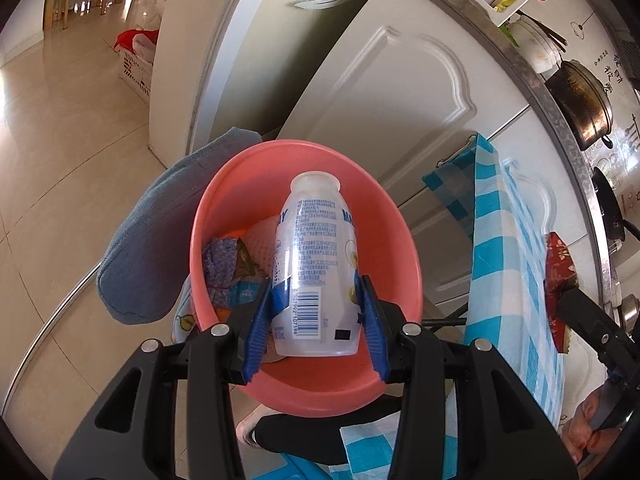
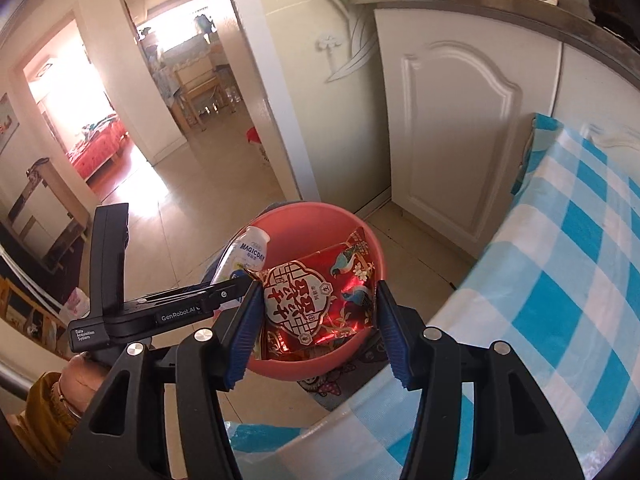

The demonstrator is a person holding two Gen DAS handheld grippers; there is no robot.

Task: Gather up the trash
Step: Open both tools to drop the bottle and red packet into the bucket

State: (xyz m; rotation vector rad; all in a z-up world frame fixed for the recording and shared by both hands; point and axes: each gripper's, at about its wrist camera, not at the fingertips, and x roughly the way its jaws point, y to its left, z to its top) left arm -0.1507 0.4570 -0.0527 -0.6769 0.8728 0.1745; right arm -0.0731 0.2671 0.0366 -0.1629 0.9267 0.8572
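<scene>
My left gripper (image 1: 316,282) is shut on a clear plastic bottle (image 1: 312,240) with a printed label, which hangs neck-forward over a pink basin (image 1: 384,216). In the basin lie a purple wrapper (image 1: 224,264) and white foam netting (image 1: 260,240). My right gripper (image 2: 318,286) is shut on a red snack packet (image 2: 320,296) with bird prints, held above the same basin (image 2: 304,208). In the right wrist view the bottle (image 2: 248,252) and the left gripper (image 2: 236,280) show at the basin's left rim. The packet (image 1: 558,264) also shows at the right in the left wrist view.
A blue-and-white checked cloth (image 2: 560,260) covers a table to the right of the basin. White cabinet doors (image 1: 400,100) stand behind, under a counter with a pot (image 1: 580,108). A blue cushion (image 1: 152,240) lies left of the basin. A hand (image 2: 80,376) holds the left gripper.
</scene>
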